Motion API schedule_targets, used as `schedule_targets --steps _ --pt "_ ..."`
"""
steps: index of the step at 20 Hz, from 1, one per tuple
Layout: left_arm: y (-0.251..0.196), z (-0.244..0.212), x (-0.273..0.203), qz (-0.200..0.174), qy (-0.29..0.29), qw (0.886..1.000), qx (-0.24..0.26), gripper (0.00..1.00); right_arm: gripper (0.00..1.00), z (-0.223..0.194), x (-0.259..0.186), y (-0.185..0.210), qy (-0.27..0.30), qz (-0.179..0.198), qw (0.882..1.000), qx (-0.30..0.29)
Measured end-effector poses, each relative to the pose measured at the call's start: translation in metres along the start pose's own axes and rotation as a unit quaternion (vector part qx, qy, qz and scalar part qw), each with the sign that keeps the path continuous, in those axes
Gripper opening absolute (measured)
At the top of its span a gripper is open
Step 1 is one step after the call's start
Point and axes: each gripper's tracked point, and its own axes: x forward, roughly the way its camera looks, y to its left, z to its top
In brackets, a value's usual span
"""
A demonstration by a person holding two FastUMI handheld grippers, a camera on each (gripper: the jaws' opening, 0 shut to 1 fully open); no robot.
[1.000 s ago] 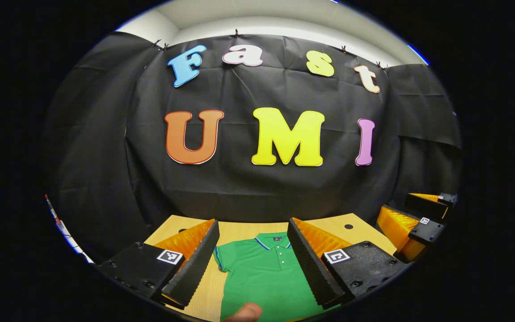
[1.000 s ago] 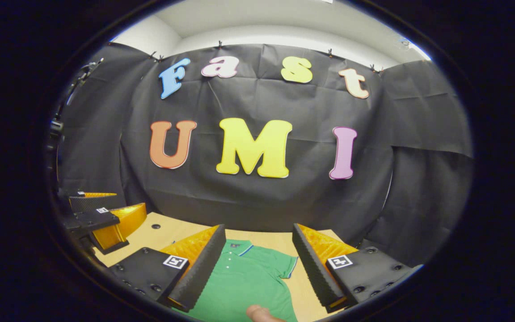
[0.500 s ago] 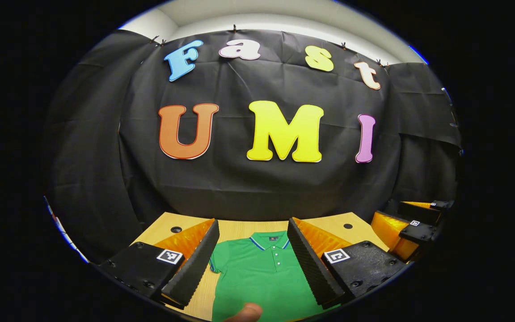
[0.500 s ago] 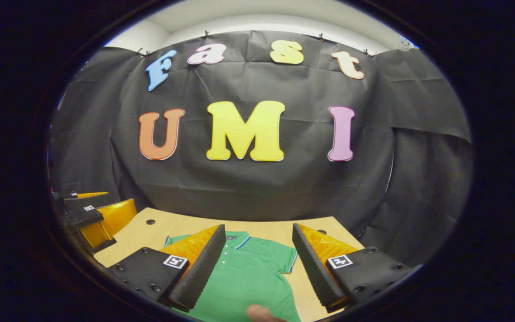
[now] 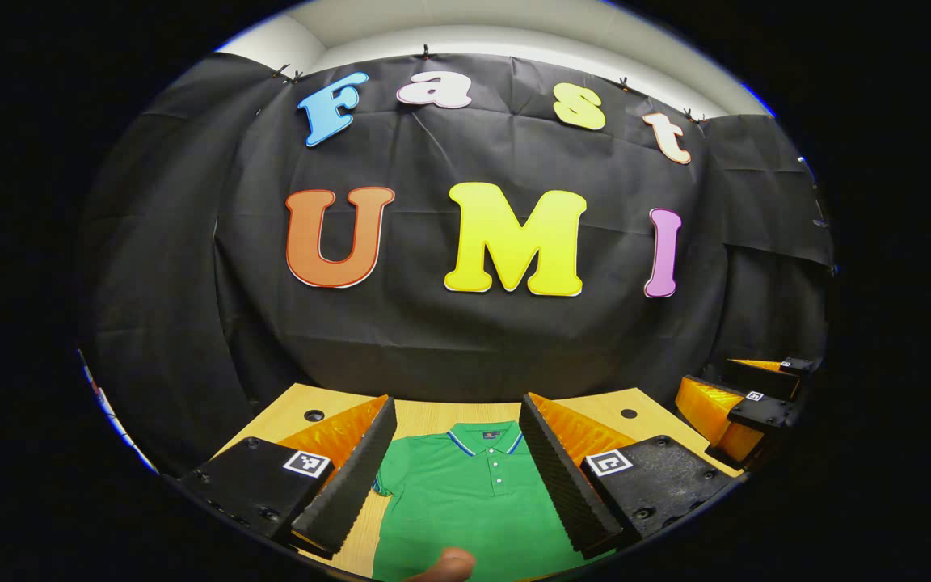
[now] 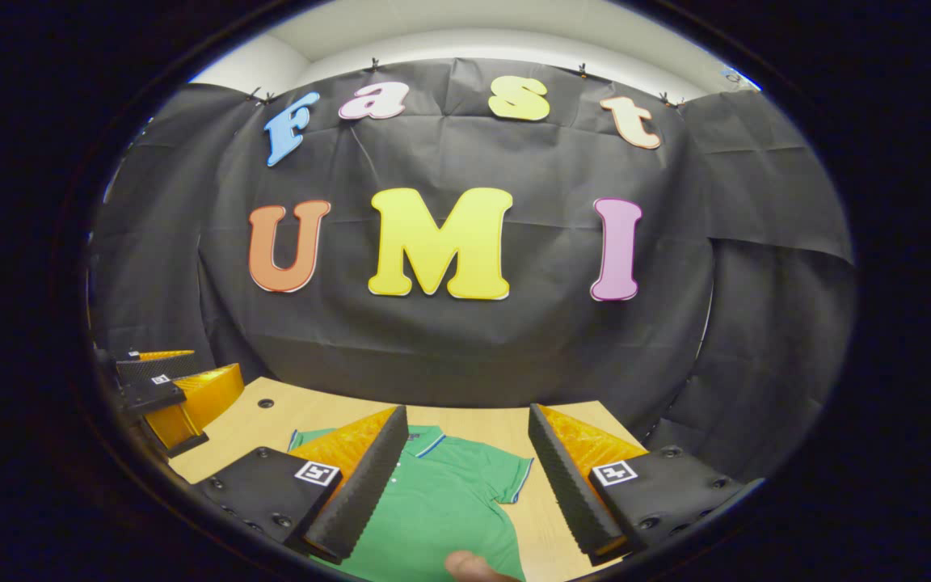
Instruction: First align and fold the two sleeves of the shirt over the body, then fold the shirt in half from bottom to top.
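Green polo shirt (image 5: 478,493) lying flat on pale wooden desk (image 5: 441,412), collar toward far edge by black cloth wall, buttons down placket, body running back toward near edge

Seen from left gripper view: left tongs (image 5: 457,461) held above desk, wide open, nothing between fingers (image 5: 348,485), shirt chest and collar framed in gap. Shirt's left sleeve (image 5: 382,481) spread flat beside body, just past inner edge of left finger, not folded. Fingertip of a hand (image 5: 445,564) at bottom edge, over shirt fabric. Right tongs (image 5: 744,404) far off at right edge of same view, beyond desk's right side, well apart from shirt; how wide they stand cannot be told there. Two small round holes in desk, one near far-left corner (image 5: 313,415), one near far-right (image 5: 629,413)

Seen from right gripper view: right tongs (image 6: 465,477) likewise wide open and empty, hovering over shirt (image 6: 433,501). Right sleeve (image 6: 514,477) spread flat on bare wood, blue-and-white trim at cuff, lying between the two fingers. Left sleeve tip peeking out beyond left finger. Left tongs (image 6: 170,392) off at left edge, clear of shirt. Hand's fingertip (image 6: 469,566) at bottom edge

Both sleeves still unfolded, shirt not yet doubled
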Motion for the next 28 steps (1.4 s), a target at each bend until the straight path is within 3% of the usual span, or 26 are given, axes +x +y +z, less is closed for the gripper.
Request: schedule_targets --steps 6,10,17,20,24,28 --pt "0.0 -0.009 0.001 0.025 0.011 1.0 0.002 0.99 0.97 -0.023 0.05 -0.031 0.02 -0.013 1.0 -0.003" --pt "0.009 -0.023 0.002 0.071 0.024 0.997 0.023 0.99 0.97 -0.076 0.112 -0.061 0.078 -0.031 0.996 -0.002" --pt "0.025 -0.059 -0.004 0.138 0.081 0.987 0.018 0.99 0.98 -0.187 0.207 -0.103 0.204 -0.057 0.976 0.043" --pt "0.028 -0.051 -0.007 0.166 0.069 0.983 0.023 0.99 0.98 -0.231 0.235 -0.117 0.25 -0.066 0.965 0.05" --pt "0.016 -0.033 -0.006 0.163 0.037 0.986 0.02 0.99 0.98 -0.274 0.252 -0.121 0.291 -0.069 0.953 0.058" --pt "0.013 -0.029 -0.007 0.15 0.026 0.988 0.021 0.99 0.97 -0.29 0.26 -0.121 0.309 -0.079 0.945 0.071"
